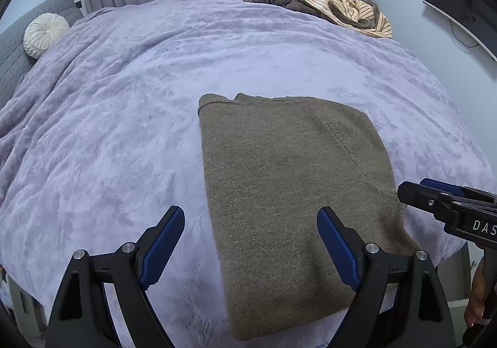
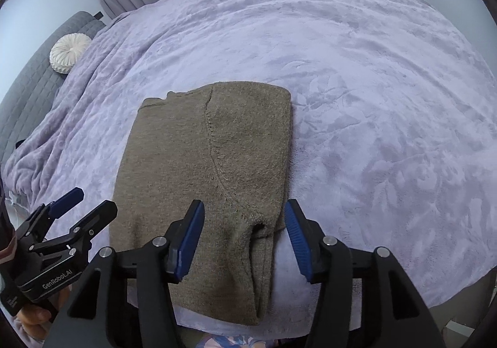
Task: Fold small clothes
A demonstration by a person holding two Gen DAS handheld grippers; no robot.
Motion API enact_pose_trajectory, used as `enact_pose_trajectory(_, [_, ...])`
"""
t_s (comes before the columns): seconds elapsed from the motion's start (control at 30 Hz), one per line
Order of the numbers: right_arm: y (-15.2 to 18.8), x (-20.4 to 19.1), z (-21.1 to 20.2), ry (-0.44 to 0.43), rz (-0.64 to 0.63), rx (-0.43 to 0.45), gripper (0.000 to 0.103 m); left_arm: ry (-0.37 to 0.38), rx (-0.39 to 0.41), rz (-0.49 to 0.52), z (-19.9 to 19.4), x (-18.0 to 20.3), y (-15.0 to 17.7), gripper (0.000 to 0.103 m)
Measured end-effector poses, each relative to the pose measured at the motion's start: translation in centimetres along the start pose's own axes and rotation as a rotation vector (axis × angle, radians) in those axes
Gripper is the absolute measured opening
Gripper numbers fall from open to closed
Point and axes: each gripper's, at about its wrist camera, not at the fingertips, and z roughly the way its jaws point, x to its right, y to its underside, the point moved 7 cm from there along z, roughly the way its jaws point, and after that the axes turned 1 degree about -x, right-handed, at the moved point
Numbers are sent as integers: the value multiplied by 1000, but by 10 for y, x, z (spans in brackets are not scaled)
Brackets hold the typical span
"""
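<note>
The folded sweater (image 1: 289, 192) lies on the bed (image 1: 124, 130), its long axis running from lower frame toward upper. My left hand-held gripper (image 1: 251, 251) hangs spread and empty over its near left edge; my right hand-held gripper (image 2: 244, 239) hangs spread and empty over its near right edge. Both are equally near.
</note>
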Motion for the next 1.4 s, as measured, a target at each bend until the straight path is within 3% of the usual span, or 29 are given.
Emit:
enact_pose_trajectory(0.1, [-1, -6, -2, 14, -13, 7, 80, -6, -4, -21, 0, -2, 0, 88])
enact_pose_trajectory(0.2, [-2, -10, -2, 48, -40, 11, 82, -10, -10, -36, 1, -3, 2, 90])
enact_pose_trajectory(0.23, [-1, -11, -2, 63, -49, 13, 82, -11, -14, -40, 1, -4, 2, 103])
enact_pose_trajectory(0.67, [-3, -8, 2, 166, -50, -1, 83, -53, -22, -57, 2, -10, 1, 103])
enact_pose_trajectory(1.4, [-5, -12, 7, 210, -74, -2, 83, -90, -33, -110, 8, -23, 3, 103])
